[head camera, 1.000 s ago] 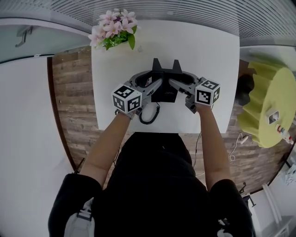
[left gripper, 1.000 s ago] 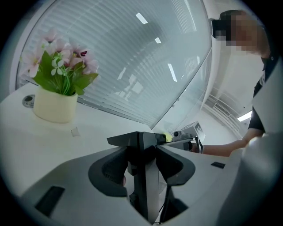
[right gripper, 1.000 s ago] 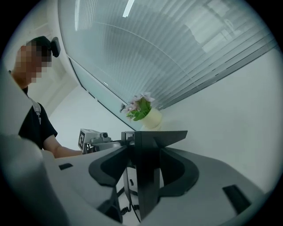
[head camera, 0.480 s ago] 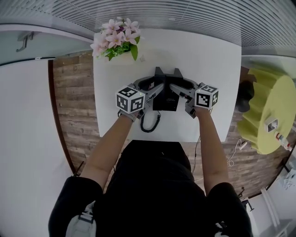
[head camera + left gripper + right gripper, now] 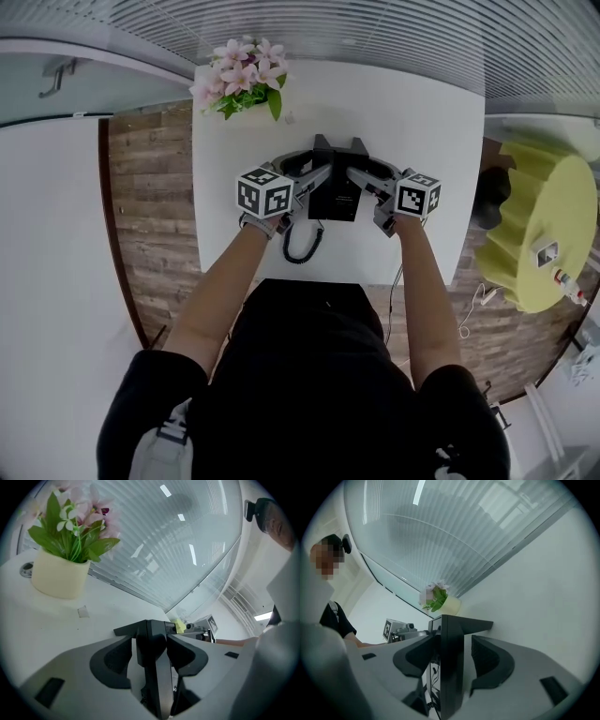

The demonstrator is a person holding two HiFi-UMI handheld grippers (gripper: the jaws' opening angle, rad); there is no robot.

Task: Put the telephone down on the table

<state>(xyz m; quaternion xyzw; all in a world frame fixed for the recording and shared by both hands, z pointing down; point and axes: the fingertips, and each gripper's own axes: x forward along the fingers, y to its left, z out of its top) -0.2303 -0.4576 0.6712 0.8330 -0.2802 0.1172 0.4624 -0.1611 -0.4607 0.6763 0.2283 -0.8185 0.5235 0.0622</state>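
Dealing with a phone (image 5: 335, 194) sitting mid-table (image 5: 422, 122), apparently resting on its base, with a coiled cord (image 5: 300, 246) trailing toward the near edge. Straddling its left side wall with the left tongs (image 5: 151, 638) and its right side wall with the right tongs (image 5: 454, 638). Having just been opening both pairs of jaws, now standing wide with the wall between them. Showing a clear gap beside the wall at the right tongs and a thinner one at the left, so not clamping.

Judging the phone to be hard, stiff plastic with smooth walls: probably not heavy, but bulky and liable to slide in a light pinch. Favouring the two opposite side walls for any hold, one tong on each, and keeping it level. Expecting the springy cord to tug or drag rather than lie quiet.

Finding plenty of bare white top beyond the phone and to its right. Noting the flower pot (image 5: 242, 80) at the far left corner, well apart. Watching the near edge, closer to the cord than to the phone itself. Drawing each tong straight out sideways looking safest, away from the walls and the cord.
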